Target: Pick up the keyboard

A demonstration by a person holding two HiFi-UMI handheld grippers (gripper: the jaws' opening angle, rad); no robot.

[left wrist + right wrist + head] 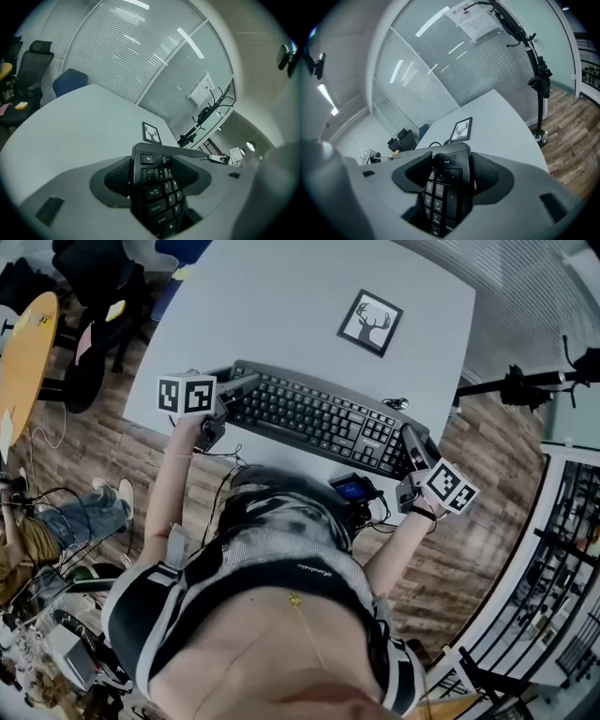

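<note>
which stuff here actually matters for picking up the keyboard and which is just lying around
Part of the job:
keyboard
left gripper, shut on its Esc end
right gripper, shut on its number-pad end

Just lying about:
deer picture, flat on the table
black office chair and blue chair beyond the table

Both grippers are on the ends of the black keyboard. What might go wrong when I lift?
1. The left gripper and right gripper each pinch only one end of the black keyboard; an uneven lift may tilt it and slip an end free.
2. A thin black cable leaves its rear edge near the right end and may snag or tug.
</note>
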